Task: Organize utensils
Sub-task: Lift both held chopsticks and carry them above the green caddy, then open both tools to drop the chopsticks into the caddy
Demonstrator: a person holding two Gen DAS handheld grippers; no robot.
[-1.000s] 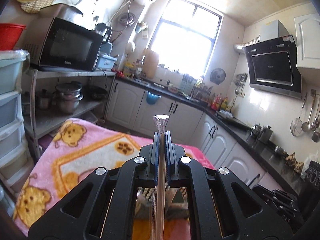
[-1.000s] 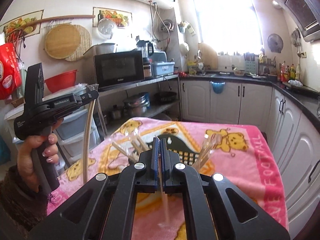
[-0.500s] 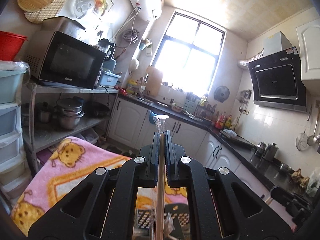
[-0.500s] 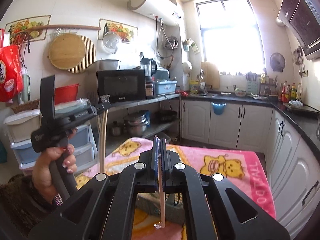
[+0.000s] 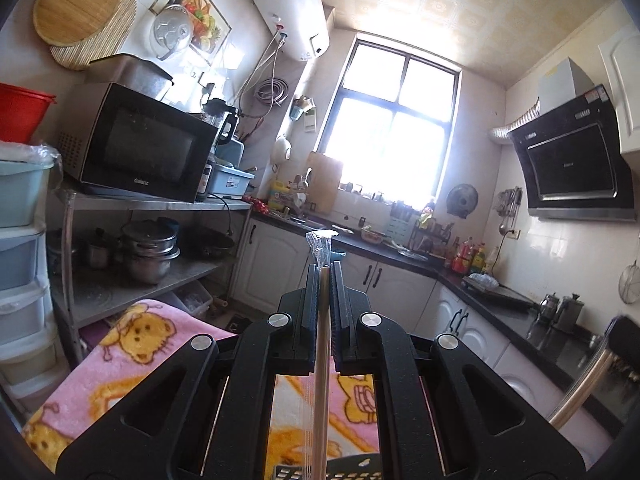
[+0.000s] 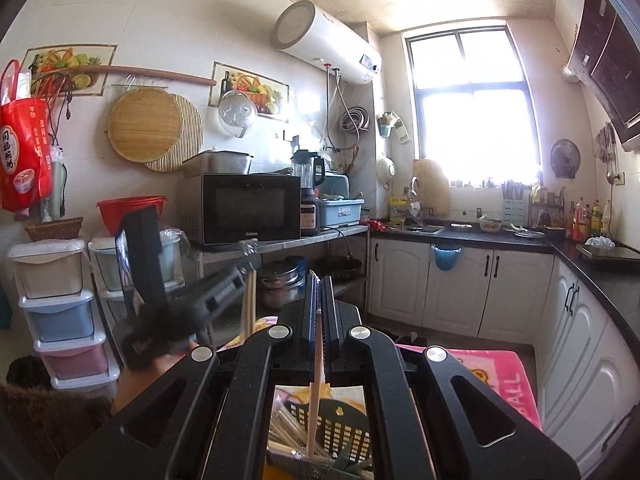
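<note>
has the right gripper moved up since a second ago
Yes. The right gripper, shut on a wrapped chopstick, has risen: its tips were level with the pink blanket before and now sit up against the cabinet doors.

Pink cartoon-bear blanket point(image 6: 496, 380) covering the surface, black slotted basket point(image 6: 344, 432) resting on it

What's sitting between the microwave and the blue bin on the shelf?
A black blender stands between the microwave and the blue bin; the right wrist view shows it.
</note>
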